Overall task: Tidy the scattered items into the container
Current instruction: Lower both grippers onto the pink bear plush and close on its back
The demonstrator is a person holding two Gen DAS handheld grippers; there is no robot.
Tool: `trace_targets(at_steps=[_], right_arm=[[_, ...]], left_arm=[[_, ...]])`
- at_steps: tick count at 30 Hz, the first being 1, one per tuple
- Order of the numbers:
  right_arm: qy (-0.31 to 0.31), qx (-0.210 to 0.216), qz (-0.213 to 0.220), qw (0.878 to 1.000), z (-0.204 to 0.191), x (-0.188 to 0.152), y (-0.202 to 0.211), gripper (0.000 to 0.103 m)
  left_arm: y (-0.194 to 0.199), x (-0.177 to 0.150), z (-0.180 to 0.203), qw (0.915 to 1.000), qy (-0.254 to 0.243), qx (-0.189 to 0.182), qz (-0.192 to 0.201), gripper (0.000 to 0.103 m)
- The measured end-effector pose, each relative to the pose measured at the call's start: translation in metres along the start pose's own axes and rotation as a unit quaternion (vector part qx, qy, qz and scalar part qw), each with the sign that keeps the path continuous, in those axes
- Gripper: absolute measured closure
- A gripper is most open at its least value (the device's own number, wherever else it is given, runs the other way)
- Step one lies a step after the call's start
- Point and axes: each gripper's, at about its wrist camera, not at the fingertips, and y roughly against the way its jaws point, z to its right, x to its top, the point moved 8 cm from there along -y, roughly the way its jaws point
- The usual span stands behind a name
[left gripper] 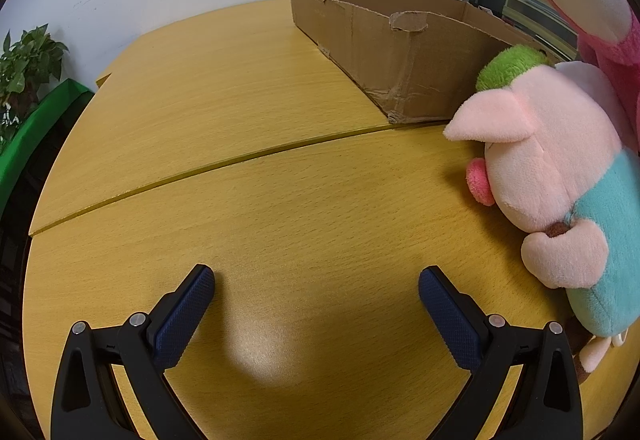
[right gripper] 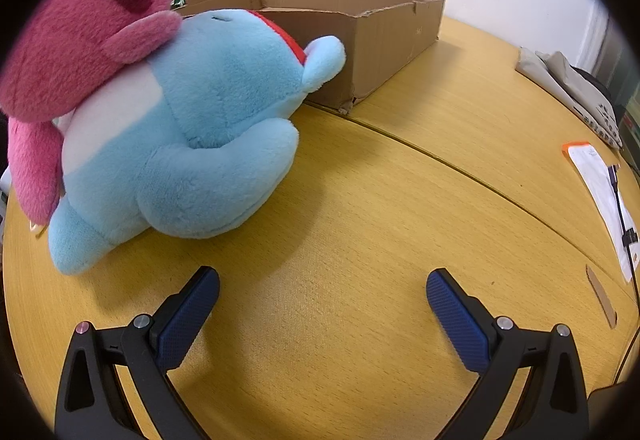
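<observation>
You are holding 2 grippers, left (left gripper: 316, 282) and right (right gripper: 322, 284), both spread wide, gripping nothing. 3 plush toys, pig (left gripper: 560, 167), blue (right gripper: 208, 127), pink (right gripper: 92, 31), are lying beside 1 box (right gripper: 384, 35).

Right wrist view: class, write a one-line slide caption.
Open right gripper above the wooden table, facing a blue plush under a pink plush beside the cardboard box.

Bright, sharp, fisheye-warped edges, soft shadows

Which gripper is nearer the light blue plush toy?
Right. The right gripper, open, sits just beside the light blue plush. The left gripper, open, is by the pig plush; the blue one is out of its view.
</observation>
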Motion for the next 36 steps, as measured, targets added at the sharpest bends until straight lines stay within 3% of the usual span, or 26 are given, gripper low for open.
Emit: trace_targets(at_steps=[3,5,7,8,11,14,16,20,23,31,36], right_arm=[[-0.037,-0.030,0.000,0.999,-0.002,0.003,-0.003,0.000],[-0.043,-0.036,-0.004,0.998,-0.005,0.003,-0.003,0.001],[-0.030,-0.039,-0.009,0.999,-0.011,-0.002,0.004,0.000],[-0.034,-0.066,0.008,0.997,-0.012,-0.005,0.017,0.000],[-0.067,-0.084,0.067,0.992,-0.022,-0.006,0.062,0.000],[-0.096,-0.089,0.128,0.983,-0.043,0.003,0.105,0.000],[-0.106,-0.076,0.162,0.978,-0.060,0.014,0.124,0.000],[-0.111,-0.045,0.249,0.961,-0.105,0.039,0.163,0.000],[-0.118,-0.039,0.271,0.955,-0.131,0.054,0.172,0.000],[-0.124,-0.048,0.270,0.954,-0.163,0.070,0.175,0.000],[-0.149,-0.040,0.248,0.956,-0.164,0.072,0.162,0.000]], left_arm=[[0.005,-0.002,-0.002,0.9995,0.024,0.020,0.002,0.001],[0.027,-0.001,-0.007,0.9958,0.063,0.054,0.038,0.001],[0.070,0.002,-0.008,0.9862,0.109,0.083,0.092,0.001],[0.088,0.003,-0.006,0.9816,0.122,0.094,0.113,0.000],[0.163,0.010,0.014,0.9617,0.151,0.132,0.187,0.000],[0.213,0.024,0.052,0.9548,0.150,0.114,0.230,0.000],[0.230,0.036,0.084,0.9568,0.128,0.080,0.248,0.000],[0.240,0.058,0.152,0.9645,0.066,0.053,0.250,0.000],[0.236,0.067,0.197,0.9707,0.026,0.008,0.239,0.000],[0.212,0.070,0.239,0.9754,0.027,-0.042,0.215,0.000],[0.190,0.074,0.240,0.9788,0.045,-0.045,0.195,0.000]])
